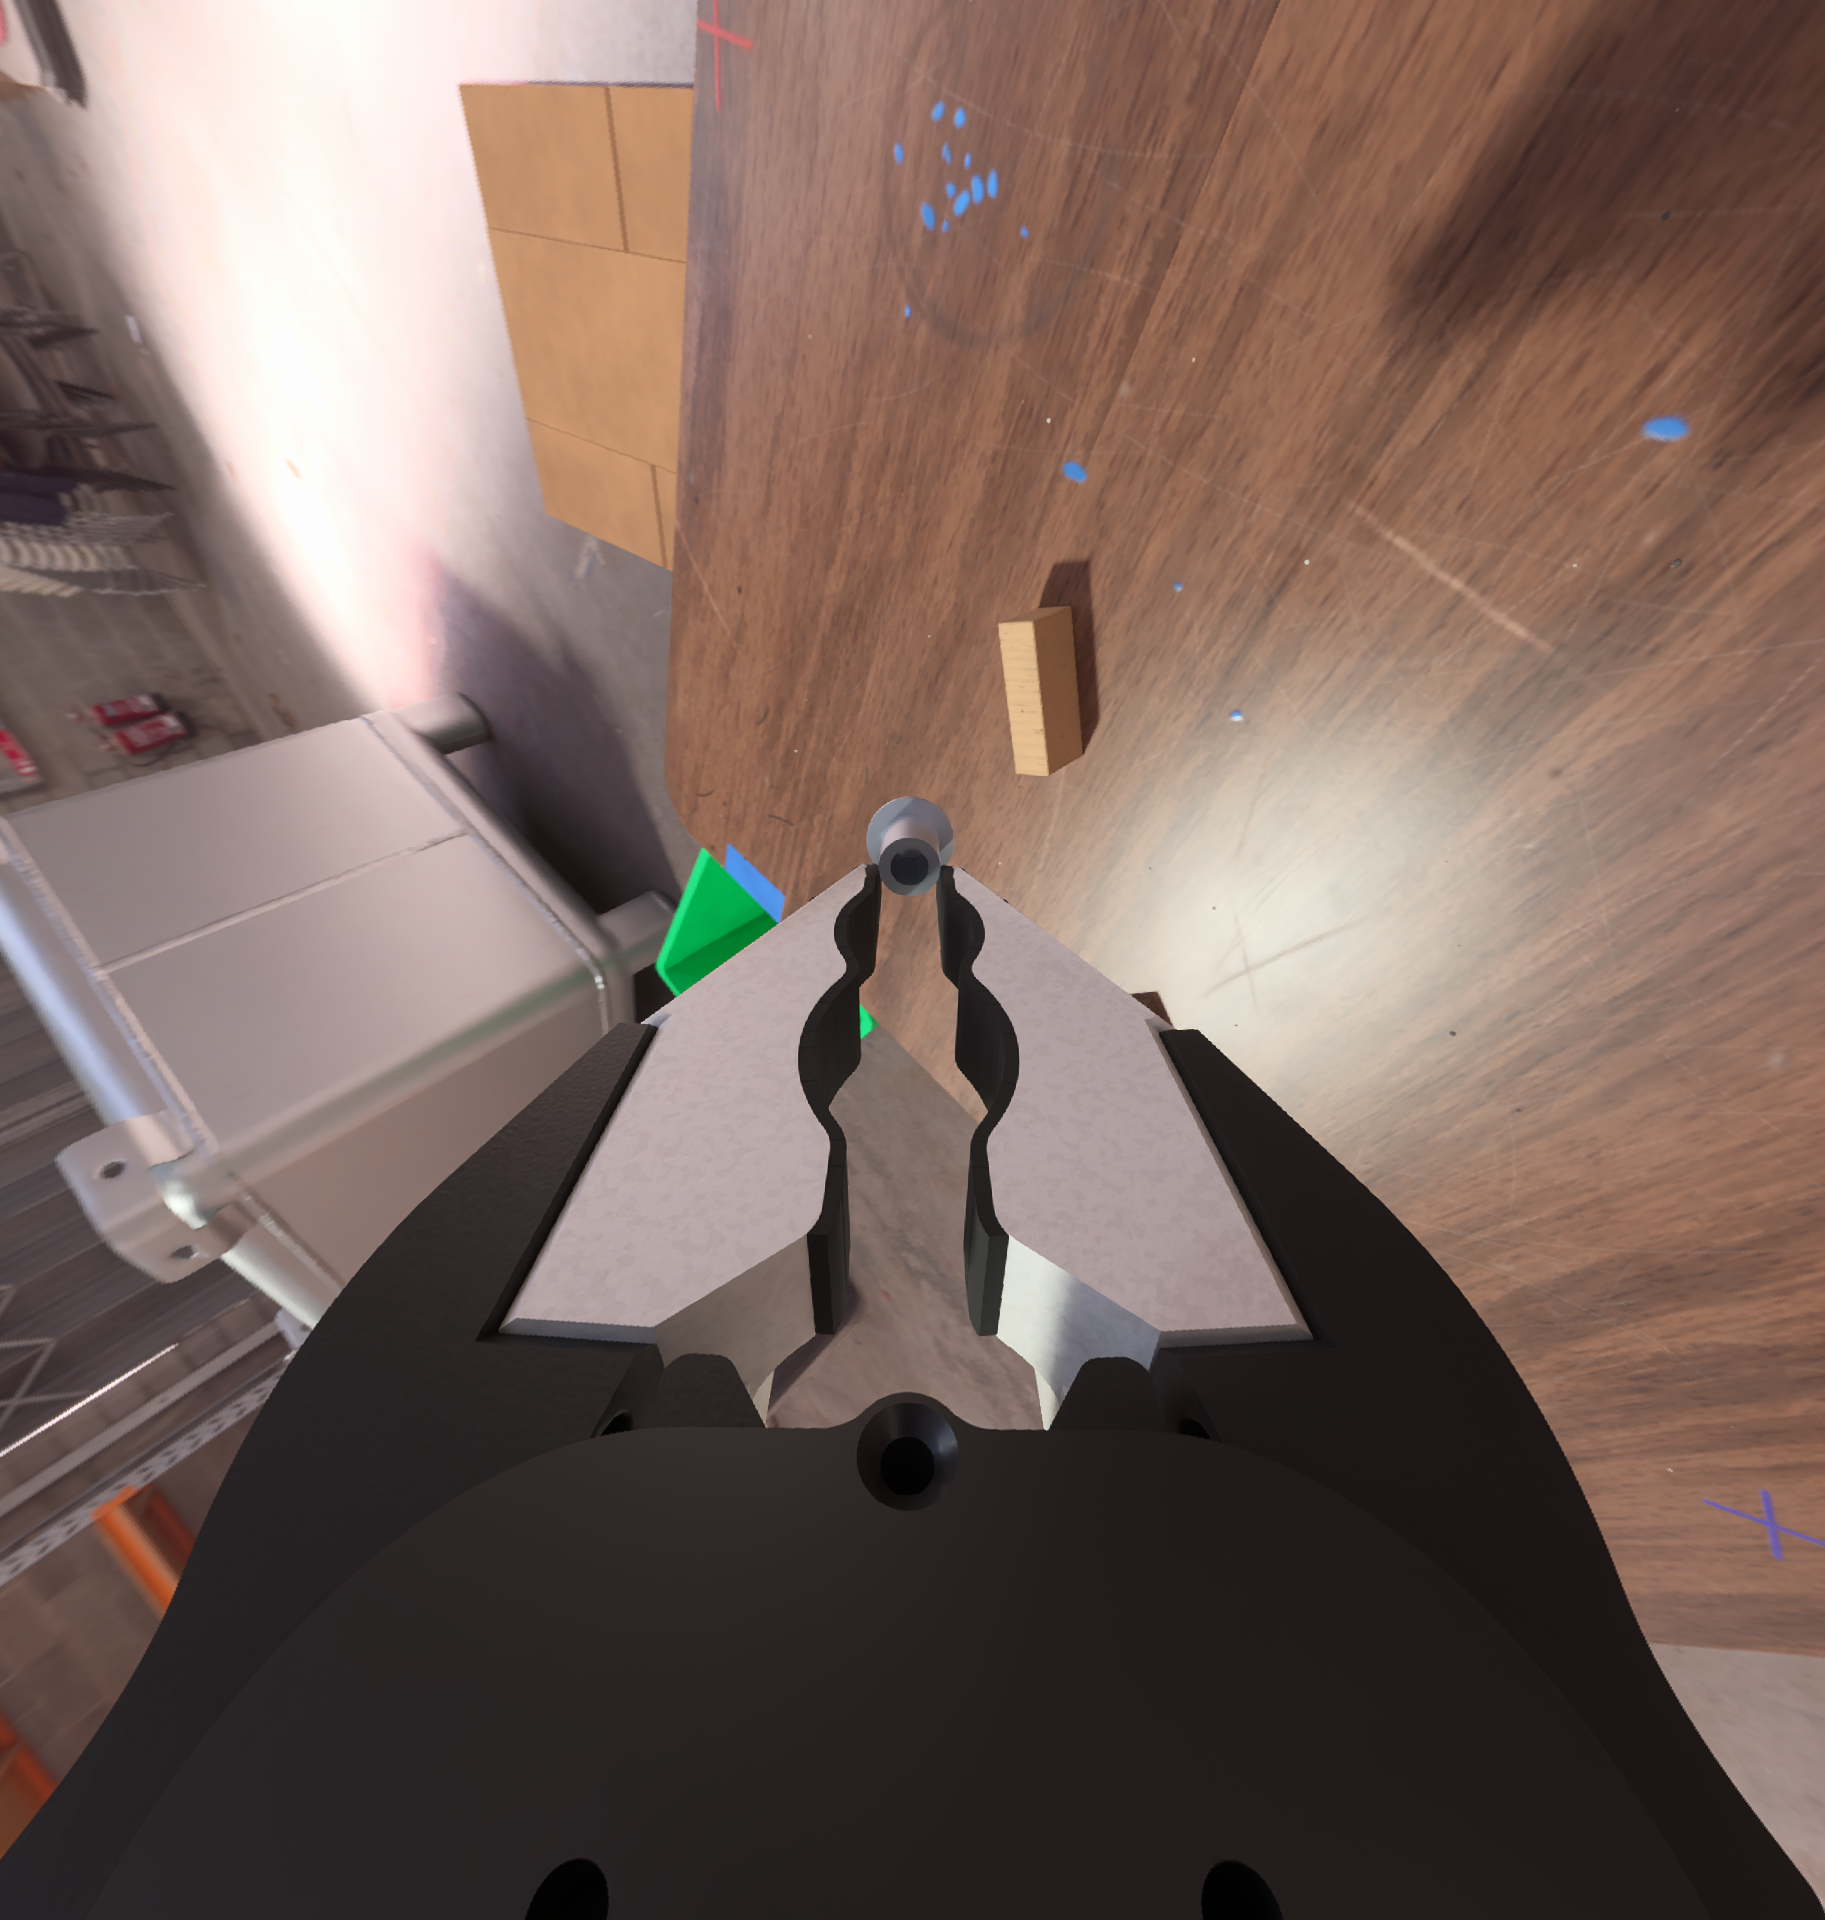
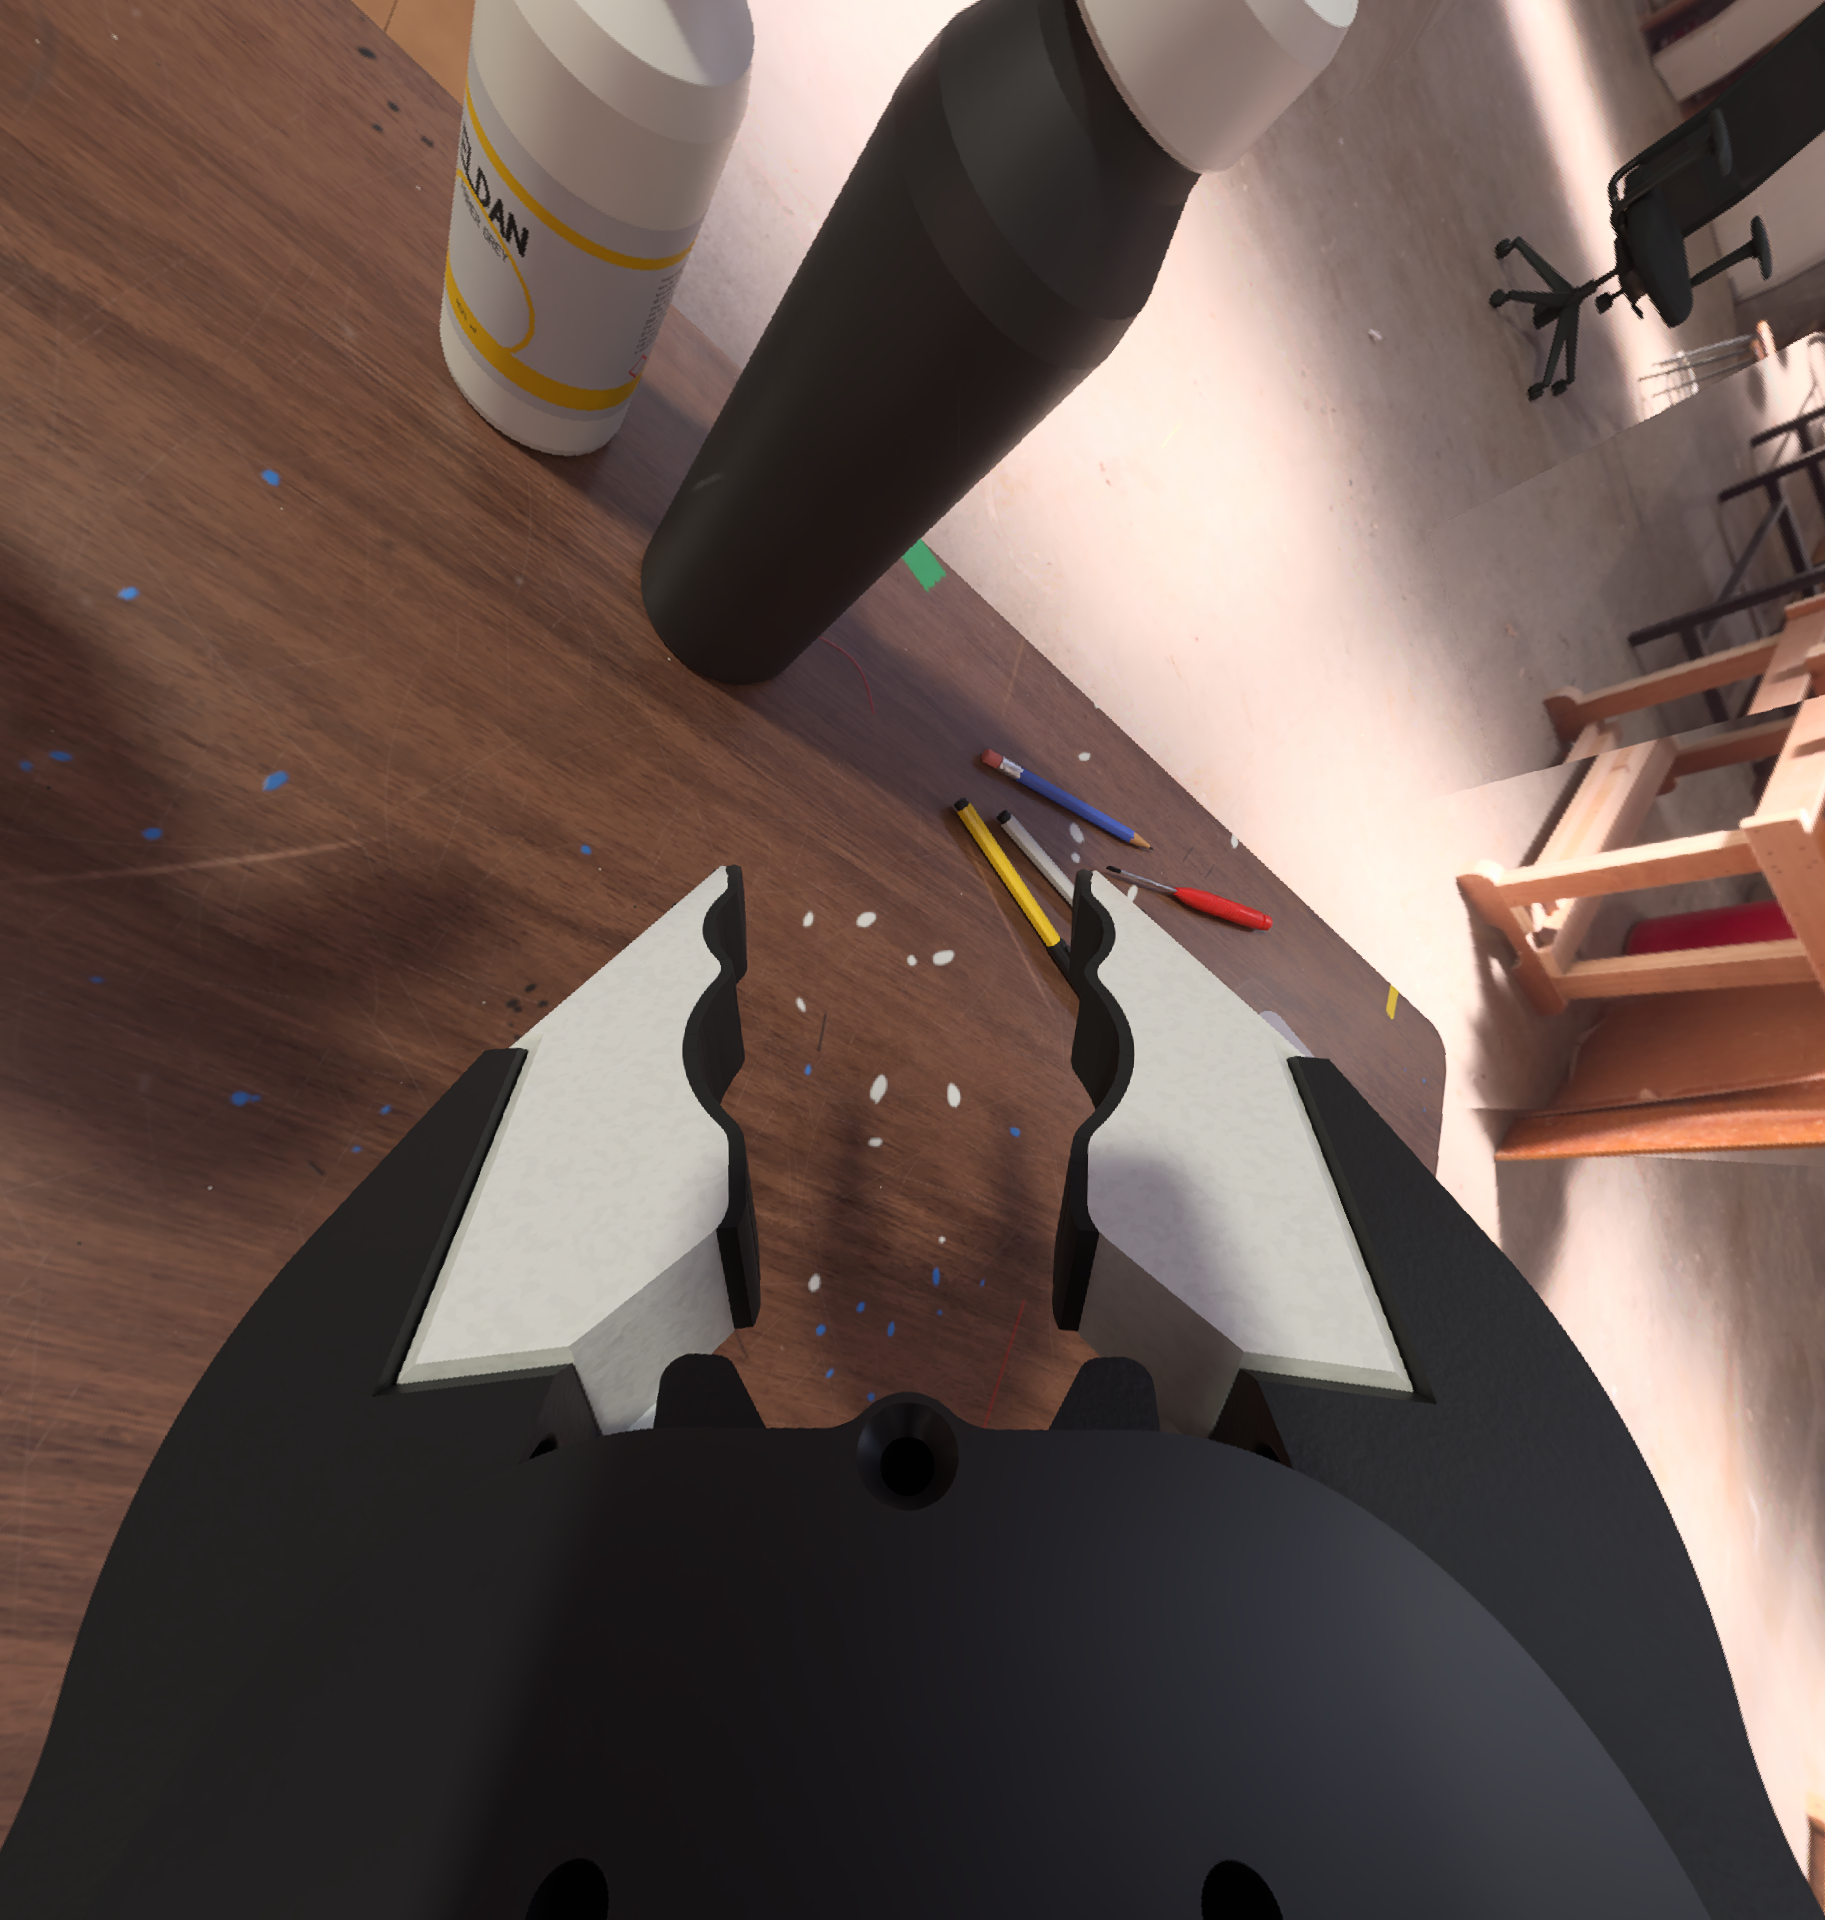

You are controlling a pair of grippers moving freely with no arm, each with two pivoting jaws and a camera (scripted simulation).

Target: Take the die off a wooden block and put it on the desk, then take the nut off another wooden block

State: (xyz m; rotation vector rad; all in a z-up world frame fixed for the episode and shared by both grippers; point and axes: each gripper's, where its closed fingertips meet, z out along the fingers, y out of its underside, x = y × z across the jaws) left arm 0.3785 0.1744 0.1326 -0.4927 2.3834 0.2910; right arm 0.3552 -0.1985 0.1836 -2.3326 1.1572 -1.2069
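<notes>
In the left wrist view my left gripper (image 1: 908,881) is shut on a small grey metal nut (image 1: 909,847), pinched between its fingertips above the wooden desk (image 1: 1407,831). A light wooden block (image 1: 1040,691) lies on the desk just beyond, with nothing on it. A green and blue die (image 1: 716,925) lies near the desk's corner, partly hidden behind the left finger. A brown corner of something (image 1: 1152,1006) peeks out beside the right finger. In the right wrist view my right gripper (image 2: 908,883) is open and empty above the desk.
A white bottle (image 2: 565,239) and a tall black bottle (image 2: 908,343) stand ahead of the right gripper. Pencils and a red pen (image 2: 1053,842) lie near the desk edge. A cardboard box (image 1: 586,312) and a metal case (image 1: 295,935) sit off the desk's left edge.
</notes>
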